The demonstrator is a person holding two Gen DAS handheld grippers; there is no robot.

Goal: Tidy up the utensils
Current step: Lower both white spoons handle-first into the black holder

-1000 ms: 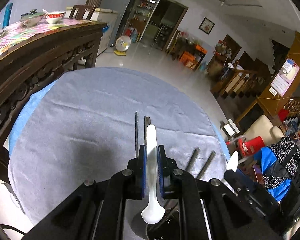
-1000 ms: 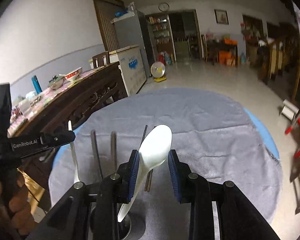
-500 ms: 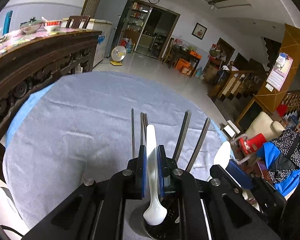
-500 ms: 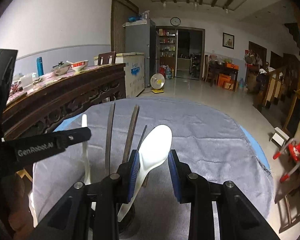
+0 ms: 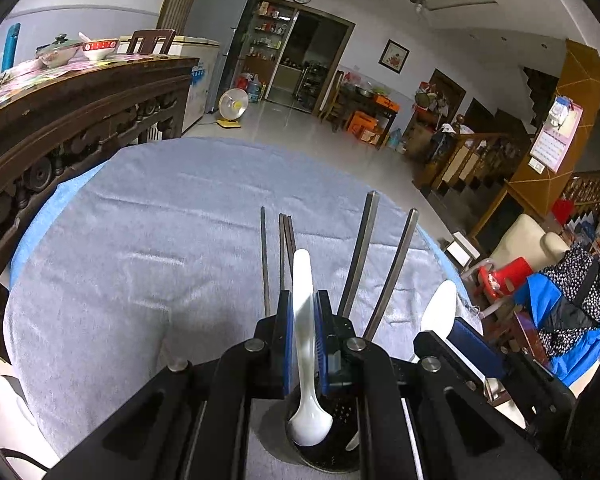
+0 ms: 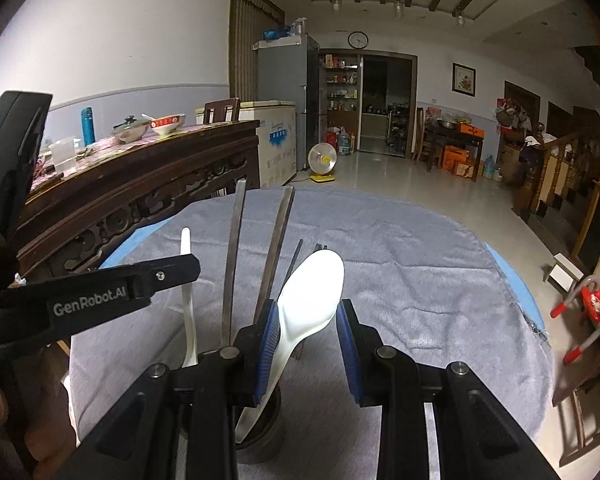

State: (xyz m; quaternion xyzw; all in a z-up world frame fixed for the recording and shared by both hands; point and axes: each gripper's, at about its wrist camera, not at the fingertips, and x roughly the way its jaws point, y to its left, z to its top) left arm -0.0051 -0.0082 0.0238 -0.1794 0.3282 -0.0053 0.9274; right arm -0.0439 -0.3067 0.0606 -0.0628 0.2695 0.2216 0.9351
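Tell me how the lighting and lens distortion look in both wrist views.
Left wrist view: dim room, strong fisheye bending at the edges, the grey tablecloth shadowed near the camera. Right wrist view: the white ceramic spoon bowl glares almost overexposed, ceiling beams curve, corners go black.

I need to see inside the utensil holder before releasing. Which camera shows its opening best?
Left wrist view: the dark perforated holder shows its inside, with the white spoon's bowl in it. The right wrist view shows only part of its rim behind the jaws.
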